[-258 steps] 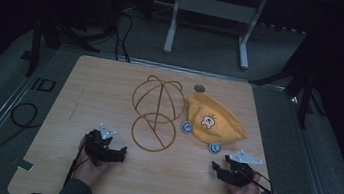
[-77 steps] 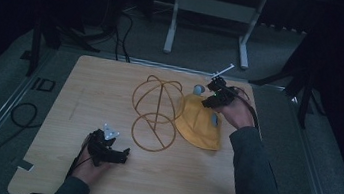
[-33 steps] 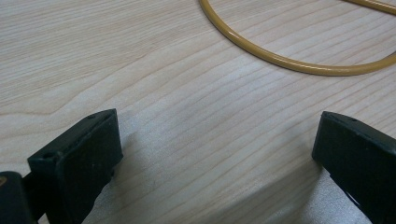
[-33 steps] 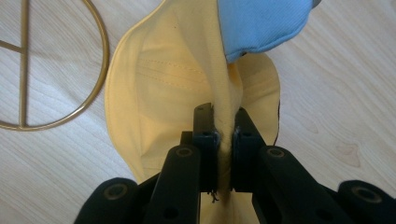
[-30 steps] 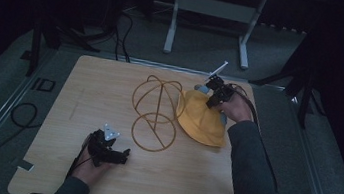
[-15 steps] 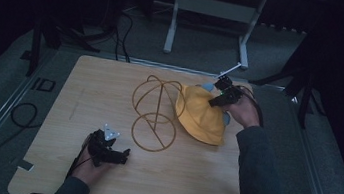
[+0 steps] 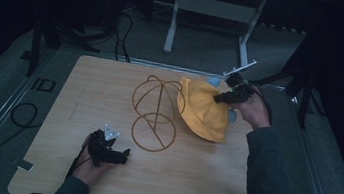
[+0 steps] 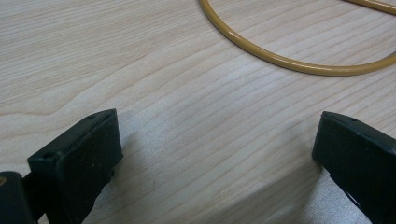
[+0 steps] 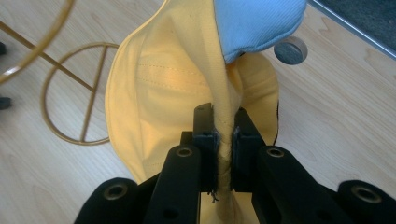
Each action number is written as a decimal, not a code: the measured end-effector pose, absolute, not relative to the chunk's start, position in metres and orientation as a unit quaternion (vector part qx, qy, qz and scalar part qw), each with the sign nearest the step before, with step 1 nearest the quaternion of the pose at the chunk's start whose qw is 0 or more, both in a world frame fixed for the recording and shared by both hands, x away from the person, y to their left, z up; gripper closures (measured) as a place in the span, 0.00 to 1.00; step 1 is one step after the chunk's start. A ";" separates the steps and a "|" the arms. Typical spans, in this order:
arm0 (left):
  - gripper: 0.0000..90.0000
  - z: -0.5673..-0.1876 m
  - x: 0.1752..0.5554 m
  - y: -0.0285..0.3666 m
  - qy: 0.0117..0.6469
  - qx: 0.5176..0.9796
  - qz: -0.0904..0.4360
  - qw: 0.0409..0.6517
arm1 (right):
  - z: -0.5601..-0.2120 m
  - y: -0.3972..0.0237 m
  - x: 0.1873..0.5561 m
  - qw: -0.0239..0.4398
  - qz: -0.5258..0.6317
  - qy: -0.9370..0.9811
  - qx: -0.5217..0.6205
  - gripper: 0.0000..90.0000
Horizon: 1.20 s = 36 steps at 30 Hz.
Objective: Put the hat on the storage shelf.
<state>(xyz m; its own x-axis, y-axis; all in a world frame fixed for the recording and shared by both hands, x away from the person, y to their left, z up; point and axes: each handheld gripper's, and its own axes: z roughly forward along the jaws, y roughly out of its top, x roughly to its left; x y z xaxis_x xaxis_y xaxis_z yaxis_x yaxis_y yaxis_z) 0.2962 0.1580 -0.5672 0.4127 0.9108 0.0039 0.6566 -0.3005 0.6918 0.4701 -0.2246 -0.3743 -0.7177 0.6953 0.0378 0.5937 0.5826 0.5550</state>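
we see the yellow fabric hat [image 7: 203,112] with blue trim, lifted by its rim, hanging just beside the wire stand [image 7: 154,112].

Yellow hat [image 9: 159,88] edge pinched between right tongs [image 9: 223,135]

"What did the left tool [image 7: 124,154] look like?"

"Black all over, boxy, with a pale grey three-cornered plate on top and a dark cable trailing back along the hand. Its two jaws were blocky black pads, each with a small hole near the corner."

"And the right tool [image 7: 217,98]?"

"Also black, a green light on its body, round screw heads on the jaw arms. Both sleeves were dark grey."
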 end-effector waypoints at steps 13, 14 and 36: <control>0.02 -0.567 0.296 0.158 0.502 0.780 0.204 0.312 | -0.353 -0.238 0.466 0.084 0.318 0.874 0.359 0.93; 0.02 -0.567 0.296 0.158 0.502 0.780 0.204 0.312 | -0.352 -0.239 0.466 0.084 0.319 0.873 0.359 0.93; 0.02 -0.567 0.296 0.158 0.501 0.781 0.203 0.312 | -0.329 -0.246 0.459 0.096 0.339 0.872 0.339 0.93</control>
